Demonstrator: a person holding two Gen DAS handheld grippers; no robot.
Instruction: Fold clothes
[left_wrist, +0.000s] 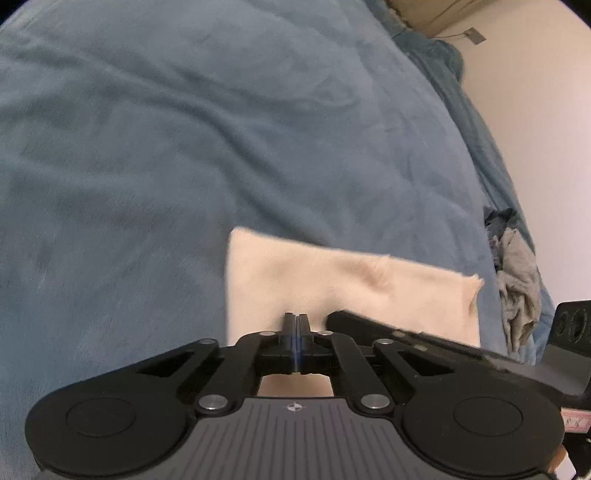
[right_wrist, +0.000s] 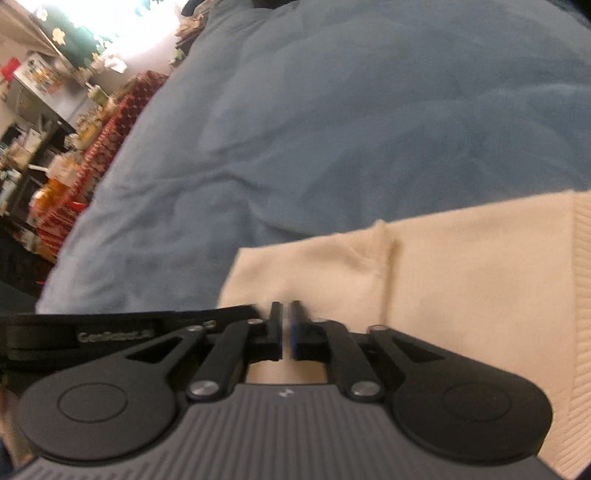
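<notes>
Folding looks well underway: one cream garment (left_wrist: 332, 280) lies on the blue blanket (left_wrist: 184, 147) as a compact rectangle, probably with a final fold or smoothing left. Left gripper (left_wrist: 296, 318) has its jaws together, nothing visibly held. Right gripper (right_wrist: 286, 310) also reads closed, hovering over the cream cloth. One crumpled grey pile (left_wrist: 517, 291) waits at the blanket edge, unfolded.

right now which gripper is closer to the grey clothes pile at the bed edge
Right. The right gripper sits between the left gripper and the grey clothes pile, both over the cream garment.
</notes>
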